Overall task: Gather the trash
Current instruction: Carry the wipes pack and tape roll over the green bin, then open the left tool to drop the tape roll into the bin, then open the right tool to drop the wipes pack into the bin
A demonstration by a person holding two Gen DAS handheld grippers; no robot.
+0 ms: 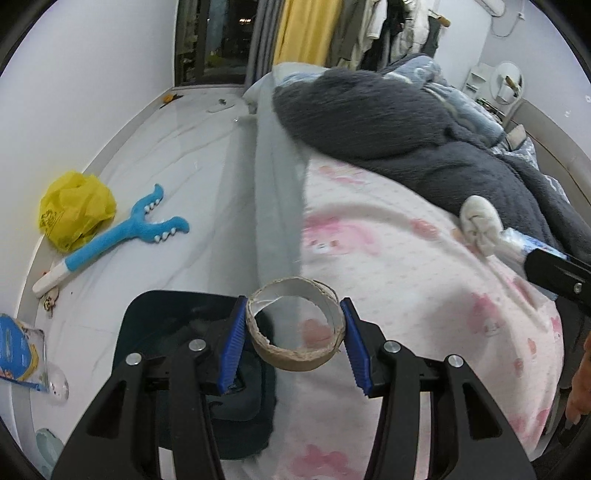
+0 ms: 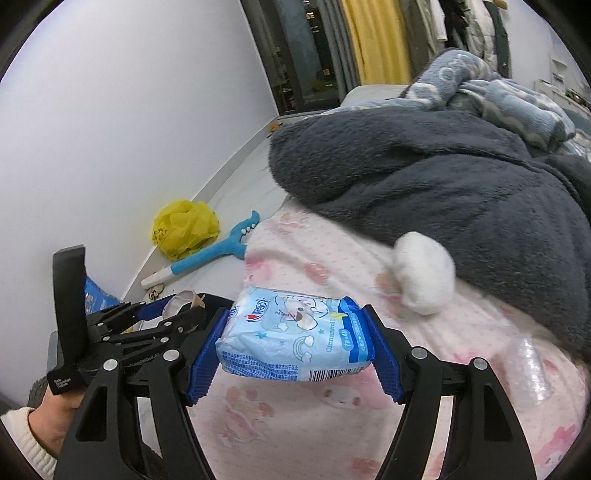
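left gripper (image 1: 293,341) fingers clamping cardboard tape ring (image 1: 295,328), above dark bin (image 1: 155,314)

Home bedroom, bed (image 1: 406,258), hanging clothes (image 1: 373,26)

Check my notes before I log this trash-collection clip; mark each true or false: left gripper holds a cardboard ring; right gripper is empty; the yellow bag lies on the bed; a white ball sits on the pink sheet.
1. The left gripper holds a cardboard ring: true.
2. The right gripper is empty: false, it grips a blue tissue pack.
3. The yellow bag lies on the bed: false, it is on the floor by the wall.
4. A white ball sits on the pink sheet: true.
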